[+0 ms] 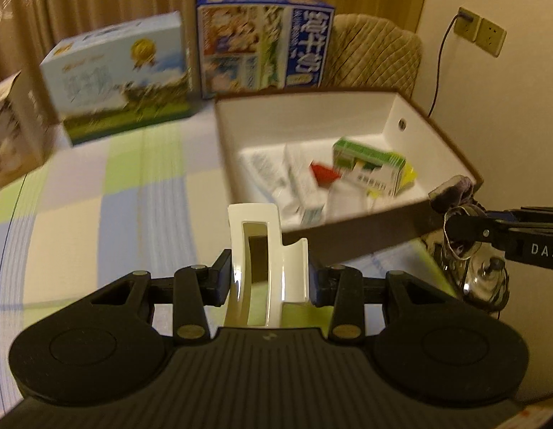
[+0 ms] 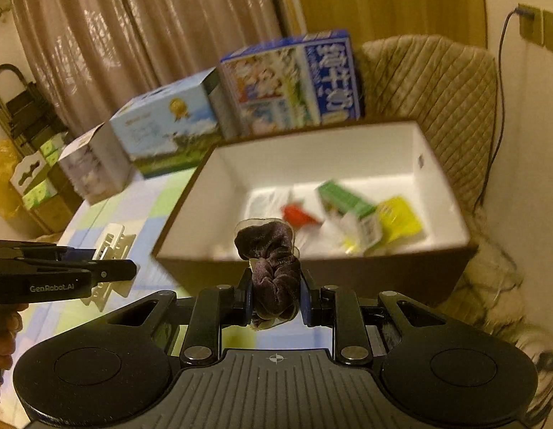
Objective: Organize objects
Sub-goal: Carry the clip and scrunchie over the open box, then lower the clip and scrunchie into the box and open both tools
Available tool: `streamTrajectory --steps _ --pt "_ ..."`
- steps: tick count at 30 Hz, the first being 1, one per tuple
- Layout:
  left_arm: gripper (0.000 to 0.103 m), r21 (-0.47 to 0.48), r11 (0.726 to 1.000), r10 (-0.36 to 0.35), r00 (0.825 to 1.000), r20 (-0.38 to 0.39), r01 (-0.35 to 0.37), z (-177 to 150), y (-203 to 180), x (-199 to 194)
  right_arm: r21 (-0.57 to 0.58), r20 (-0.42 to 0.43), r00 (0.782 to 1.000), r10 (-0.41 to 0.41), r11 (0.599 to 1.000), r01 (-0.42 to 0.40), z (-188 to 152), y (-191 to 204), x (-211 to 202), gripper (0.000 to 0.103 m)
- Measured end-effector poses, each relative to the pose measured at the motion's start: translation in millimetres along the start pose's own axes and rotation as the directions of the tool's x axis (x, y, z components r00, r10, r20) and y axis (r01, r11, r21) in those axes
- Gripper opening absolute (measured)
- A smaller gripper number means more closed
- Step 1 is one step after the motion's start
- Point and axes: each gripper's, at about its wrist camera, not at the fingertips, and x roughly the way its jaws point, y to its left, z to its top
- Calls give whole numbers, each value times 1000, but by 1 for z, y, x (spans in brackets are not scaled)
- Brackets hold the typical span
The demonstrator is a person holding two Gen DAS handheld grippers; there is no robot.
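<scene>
Surface: counter (image 1: 98, 186) under checked cloth, curtains behind.
Left tool (image 1: 267, 282): clamped on white hair claw (image 1: 265, 250), just short of the box's (image 1: 365, 228) near wall.
Right tool (image 2: 274, 291): clamped on dark velvet scrunchie (image 2: 273, 268), same approach.
Claw axis: long axis points forward toward the box.
Step advice: lift both over the rim before releasing; avoid the green carton (image 1: 369, 164) inside.

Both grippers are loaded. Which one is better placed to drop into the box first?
Right, probably. Its scrunchie already reaches the box front rim; the left gripper with the white hair clip sits farther back.
</scene>
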Motion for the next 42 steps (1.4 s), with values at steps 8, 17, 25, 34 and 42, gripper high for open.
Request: streamTrajectory --steps 8,17,25,34,42 --pt "36 43 999 18 1000 3 -19 51 -27 46 -15 29 999 -45 999 45 42 -45 23 22" --pt "36 49 997 57 997 -42 -55 88 -29 108 -27 9 996 -83 996 83 73 -84 68 22" --pt "36 63 995 86 994 -68 -81 111 -27 150 -25 -14 996 -85 996 85 87 -101 105 22" --pt "36 68 994 88 991 -101 -81 126 -24 186 1 -56 995 -83 997 83 94 -116 136 22" --pt "65 58 997 57 997 -53 -54 138 -23 189 52 -65 996 -60 997 63 98 -124 146 22"
